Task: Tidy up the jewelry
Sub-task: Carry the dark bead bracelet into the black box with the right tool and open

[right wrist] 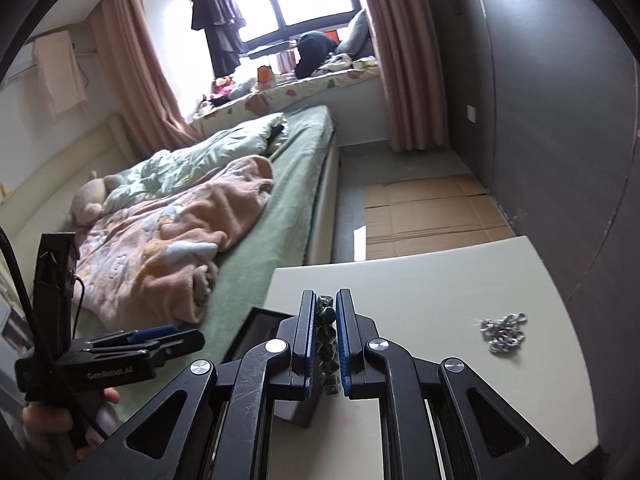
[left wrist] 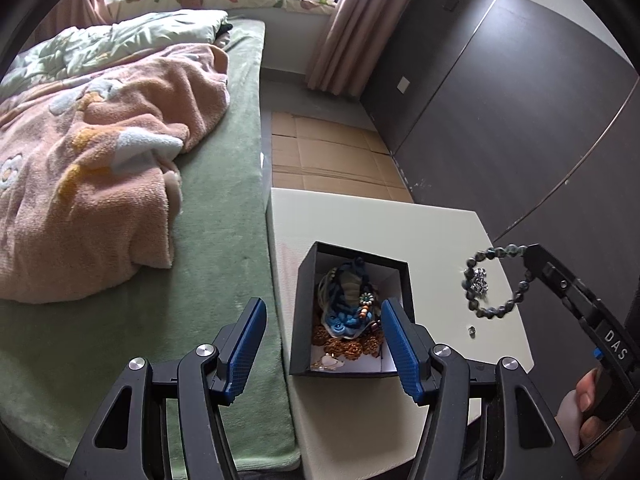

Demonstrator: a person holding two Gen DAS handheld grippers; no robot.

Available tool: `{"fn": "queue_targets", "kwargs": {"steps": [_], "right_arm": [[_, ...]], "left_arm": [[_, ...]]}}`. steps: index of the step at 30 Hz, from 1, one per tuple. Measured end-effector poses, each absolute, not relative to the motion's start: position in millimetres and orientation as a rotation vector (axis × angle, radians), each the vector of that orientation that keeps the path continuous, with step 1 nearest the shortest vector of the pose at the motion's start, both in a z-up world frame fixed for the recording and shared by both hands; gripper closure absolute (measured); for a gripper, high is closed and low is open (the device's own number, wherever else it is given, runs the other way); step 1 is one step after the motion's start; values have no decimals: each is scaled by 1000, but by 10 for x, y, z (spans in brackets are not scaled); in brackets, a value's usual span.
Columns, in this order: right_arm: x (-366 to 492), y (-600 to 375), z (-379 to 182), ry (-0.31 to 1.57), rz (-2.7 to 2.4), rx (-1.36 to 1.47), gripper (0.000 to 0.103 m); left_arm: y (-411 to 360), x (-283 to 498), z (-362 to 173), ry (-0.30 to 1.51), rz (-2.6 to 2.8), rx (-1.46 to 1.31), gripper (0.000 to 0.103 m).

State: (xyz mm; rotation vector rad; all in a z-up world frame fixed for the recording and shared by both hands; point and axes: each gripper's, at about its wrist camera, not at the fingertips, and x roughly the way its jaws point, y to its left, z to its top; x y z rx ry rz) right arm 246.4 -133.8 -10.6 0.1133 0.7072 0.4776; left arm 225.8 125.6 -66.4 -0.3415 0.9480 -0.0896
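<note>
An open black jewelry box (left wrist: 304,312) stands on the white table (left wrist: 440,224), filled with several pieces, among them a blue braided one (left wrist: 352,312). My left gripper (left wrist: 324,344) is open and hovers over the box's near left part. My right gripper (right wrist: 325,312) is shut on a dark beaded bracelet (left wrist: 496,280), which hangs as a loop above the table right of the box; its beads (right wrist: 327,340) show between the fingers. A silver chain (right wrist: 503,333) lies on the table beneath, also seen in the left wrist view (left wrist: 478,280). A small silver piece (left wrist: 472,331) lies near it.
A bed with a green sheet (left wrist: 224,280) and a pink blanket (left wrist: 100,168) runs along the table's left side. Flattened cardboard (left wrist: 332,156) covers the floor beyond the table. A dark wardrobe wall (left wrist: 520,100) stands at the right.
</note>
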Motion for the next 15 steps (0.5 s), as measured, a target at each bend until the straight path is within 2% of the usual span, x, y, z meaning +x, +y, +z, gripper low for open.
{"fn": "queue_targets", "kwargs": {"steps": [15], "right_arm": [[2569, -805, -403, 789, 528, 100, 92]], "left_arm": [[1463, 2094, -586, 935, -60, -351, 42]]}}
